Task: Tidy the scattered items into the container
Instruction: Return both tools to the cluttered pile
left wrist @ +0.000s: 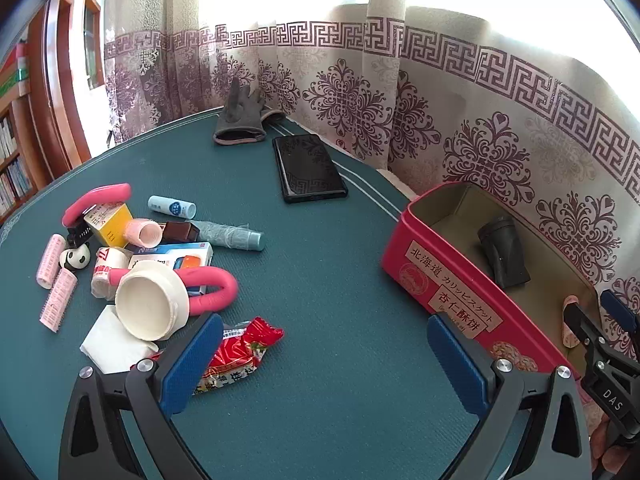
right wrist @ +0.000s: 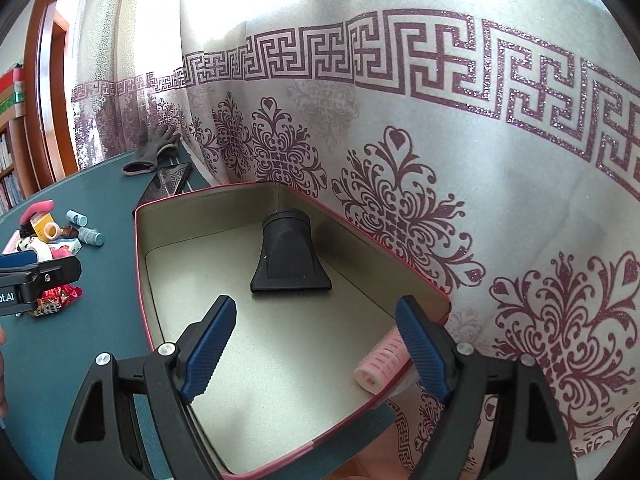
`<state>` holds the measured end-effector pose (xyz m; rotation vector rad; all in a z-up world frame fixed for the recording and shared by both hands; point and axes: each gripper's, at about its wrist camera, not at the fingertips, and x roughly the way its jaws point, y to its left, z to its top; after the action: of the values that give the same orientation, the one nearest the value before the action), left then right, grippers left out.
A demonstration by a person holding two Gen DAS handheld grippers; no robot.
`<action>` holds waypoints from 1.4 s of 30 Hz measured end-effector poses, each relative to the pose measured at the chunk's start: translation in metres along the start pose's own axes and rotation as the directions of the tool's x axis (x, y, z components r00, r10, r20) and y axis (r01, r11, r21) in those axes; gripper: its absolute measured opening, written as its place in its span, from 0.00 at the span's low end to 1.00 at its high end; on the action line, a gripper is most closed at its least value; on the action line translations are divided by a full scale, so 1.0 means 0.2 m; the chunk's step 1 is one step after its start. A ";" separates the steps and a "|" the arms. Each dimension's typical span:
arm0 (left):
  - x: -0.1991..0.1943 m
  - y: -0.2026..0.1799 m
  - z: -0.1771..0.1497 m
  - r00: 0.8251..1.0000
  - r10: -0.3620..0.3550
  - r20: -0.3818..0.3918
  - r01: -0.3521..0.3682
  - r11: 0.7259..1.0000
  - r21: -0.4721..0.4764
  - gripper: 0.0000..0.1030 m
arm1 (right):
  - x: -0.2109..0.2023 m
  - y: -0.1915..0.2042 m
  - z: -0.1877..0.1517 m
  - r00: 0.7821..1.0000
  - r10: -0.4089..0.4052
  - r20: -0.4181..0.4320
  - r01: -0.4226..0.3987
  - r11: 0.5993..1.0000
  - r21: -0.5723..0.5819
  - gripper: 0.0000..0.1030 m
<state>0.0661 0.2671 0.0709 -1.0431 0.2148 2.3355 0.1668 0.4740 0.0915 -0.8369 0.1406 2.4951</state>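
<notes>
Both pairs of fingers stand wide apart and carry nothing. Right gripper [right wrist: 316,348] hangs over the open red tin [right wrist: 138,240], its blue pads clear of the floor and walls; a pink curler [right wrist: 380,364] lies on the tin floor just behind the right-hand pad [right wrist: 420,352], near the corner, and whether pad and curler touch I cannot tell. A black nozzle [right wrist: 286,256] lies further in, towards the far corner.

Left gripper [left wrist: 324,364] hovers low over the green table [left wrist: 320,240], between the tin [left wrist: 440,276] and the pile, touching nothing that shows. Its left pad [left wrist: 192,360] sits just in front of a red snack packet [left wrist: 236,356].

Judging by this, one drop-off looks finished and the next pick is due. Most of the clutter remains on the table: tape roll [left wrist: 150,300], pink bent tube [left wrist: 212,292], loose curlers [left wrist: 52,256], yellow box [left wrist: 108,222], tissue [left wrist: 114,344], thread spool [left wrist: 228,232], lip balm [left wrist: 172,207].

The snack packet is nearest, so the left gripper probably wants a small swing left and down to straddle it, then a pinch across its narrow width. It is thin and crinkly, so it may slip from a shallow bite.
</notes>
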 end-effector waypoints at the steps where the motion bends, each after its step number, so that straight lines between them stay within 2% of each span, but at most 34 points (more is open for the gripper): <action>1: -0.01 0.02 -0.01 1.000 0.006 0.001 -0.006 1.000 -0.006 1.00 | 0.00 0.01 0.01 1.000 0.000 0.001 0.000 1.000 -0.006 0.82; 15: -0.08 0.37 -0.13 0.996 0.086 0.002 -0.085 0.990 -0.113 1.00 | -0.08 0.35 0.04 0.999 0.027 0.041 -0.020 0.987 -0.160 0.83; 26: -0.10 0.66 -0.22 0.990 0.142 -0.002 -0.139 0.967 -0.213 1.00 | -0.10 0.60 0.08 0.995 0.083 0.050 -0.072 0.979 -0.193 0.83; 33: -0.10 0.78 -0.27 0.988 0.151 -0.016 -0.149 0.952 -0.268 1.00 | -0.09 0.74 0.07 0.993 0.112 0.029 -0.103 0.968 -0.228 0.83; 42: -0.08 0.85 -0.30 0.989 0.145 -0.036 -0.149 0.942 -0.300 1.00 | -0.03 0.86 0.06 0.988 0.147 -0.036 -0.152 0.958 -0.243 0.83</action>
<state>0.0178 0.0991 0.0278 -1.2241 -0.0668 2.5526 0.0803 0.3258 0.0942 -0.9802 -0.1055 2.6852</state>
